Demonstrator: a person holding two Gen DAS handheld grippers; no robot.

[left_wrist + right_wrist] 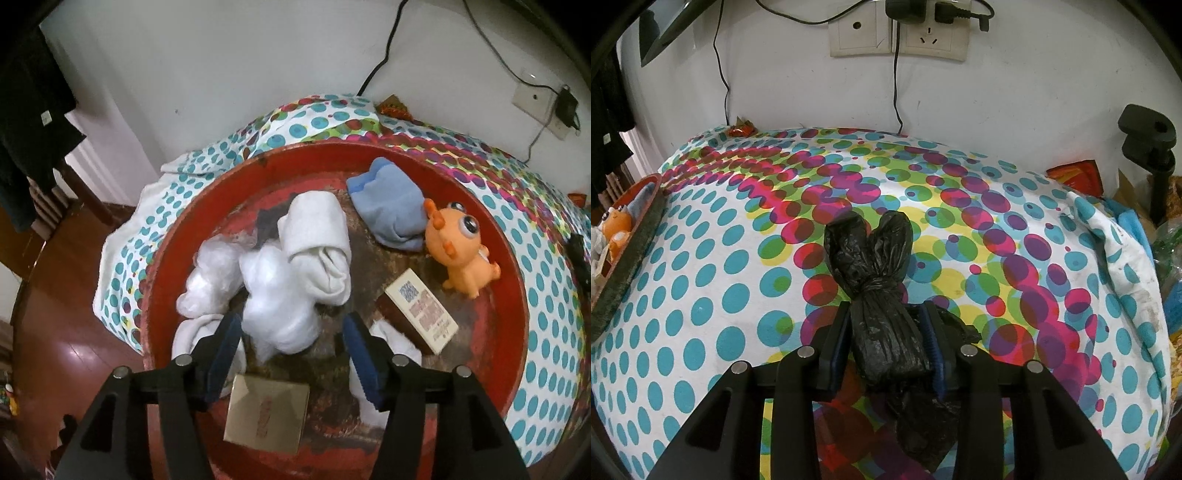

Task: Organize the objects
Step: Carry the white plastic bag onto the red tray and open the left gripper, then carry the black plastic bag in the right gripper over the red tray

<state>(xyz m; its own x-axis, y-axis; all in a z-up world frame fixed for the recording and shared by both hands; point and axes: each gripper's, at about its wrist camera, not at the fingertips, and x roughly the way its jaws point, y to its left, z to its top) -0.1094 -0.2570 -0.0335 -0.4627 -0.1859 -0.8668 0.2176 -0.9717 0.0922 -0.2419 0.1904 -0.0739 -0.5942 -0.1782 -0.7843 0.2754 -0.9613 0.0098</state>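
A: Where do the left tongs point(291, 354) stand?

B: Spread wide over the red round tray point(491, 332), nothing pinched. A crumpled clear plastic bag point(273, 295) lies loose on the tray just ahead of the tips, at twelve o'clock from them.

A: What else sits in the tray?

B: A rolled white cloth point(317, 243) at twelve, a blue cloth point(391, 206) at one, an orange toy animal point(458, 247) upright at two, a small white box point(421, 310) at three, and a gold square box point(266, 413) at six, under the tongs.

A: And the right tongs point(886, 339)?

B: Pinching a knotted black plastic bag point(875, 273) at its tied waist, above the dotted cloth point(701, 295) on the bench. The tray's rim shows at nine o'clock in the right wrist view.
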